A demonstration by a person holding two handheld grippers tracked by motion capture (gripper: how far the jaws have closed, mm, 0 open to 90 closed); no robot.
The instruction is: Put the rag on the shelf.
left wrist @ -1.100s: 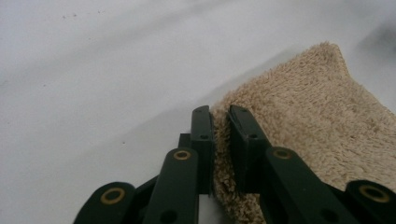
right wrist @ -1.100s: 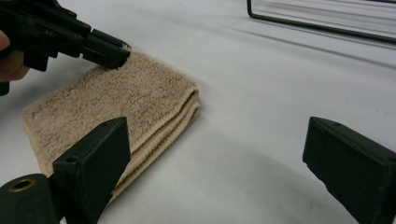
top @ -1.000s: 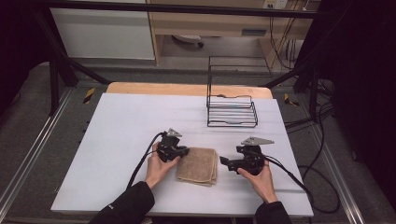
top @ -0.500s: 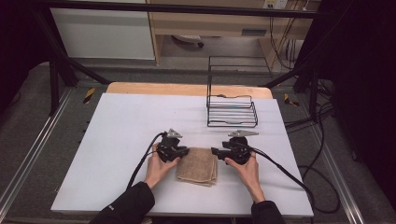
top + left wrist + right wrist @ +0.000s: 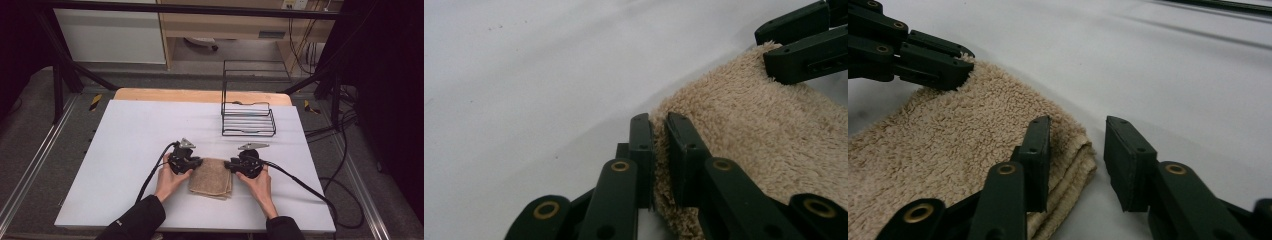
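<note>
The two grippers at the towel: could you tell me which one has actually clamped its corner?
The left gripper: its jaws pinch the towel. The right gripper straddles its corner with a gap, jaws just closing.

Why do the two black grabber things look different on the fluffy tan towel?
The left gripper has its jaws pinched shut on a corner of the folded tan terry towel; the right gripper has just been closing, yet its jaws stand apart, not squeezing. The left one's jaws both hug the towel's edge; the right one has one jaw on the towel and one over the white table. Both are black and sit at the towel's far corners.
</note>
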